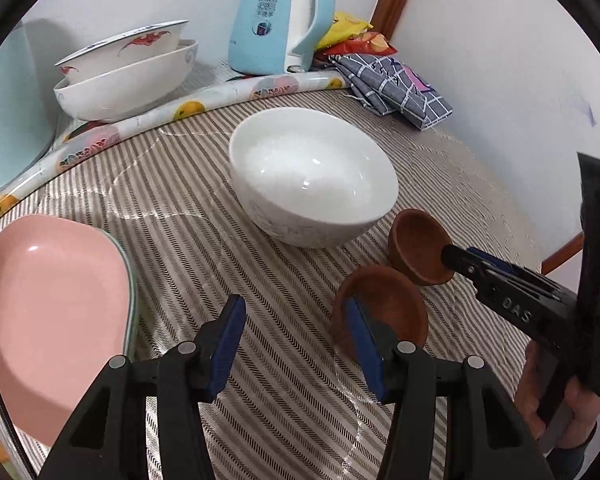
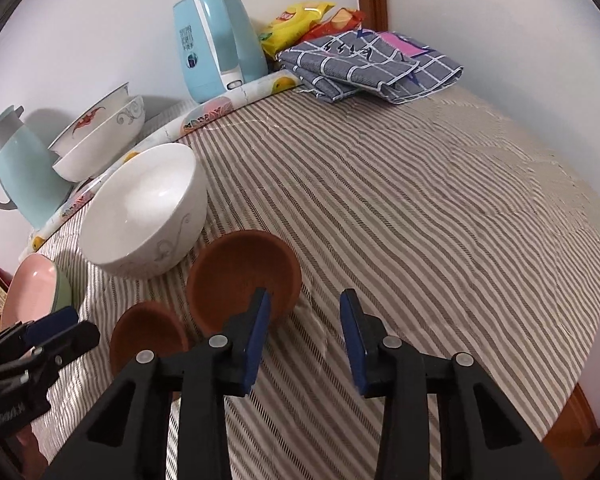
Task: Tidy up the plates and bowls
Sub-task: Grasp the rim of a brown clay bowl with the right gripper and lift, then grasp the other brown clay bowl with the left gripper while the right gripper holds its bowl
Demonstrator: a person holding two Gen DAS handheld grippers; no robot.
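A counter [image 2: 420, 208] under a grey-and-white striped cloth fills both views, backed by white walls with brown wood trim at the corner. Along its far edge runs a fruit-print strip [image 1: 204, 106].

In the left view, two patterned white bowls [image 1: 128, 72] sit nested at upper left, a blue kettle [image 1: 276, 20] stands at top centre, and snack packets [image 1: 352, 36] and a folded checked cloth [image 1: 396, 88] lie at upper right. A blue jug [image 2: 16, 164] stands at the left edge of the right view.

A big white bowl [image 1: 312, 184], glossy and empty, stands mid-frame. A pink plate [image 1: 48, 320] lies on a green one at lower left. Two small brown bowls [image 1: 384, 312] sit just beside each other at lower right, both empty and matte.

The left tongs [image 1: 296, 344] are open, holding nothing, one pad in front of the nearer brown bowl. The right tongs [image 2: 304, 336] are open too, the left pad inside the farther brown bowl's [image 2: 244, 276] rim.
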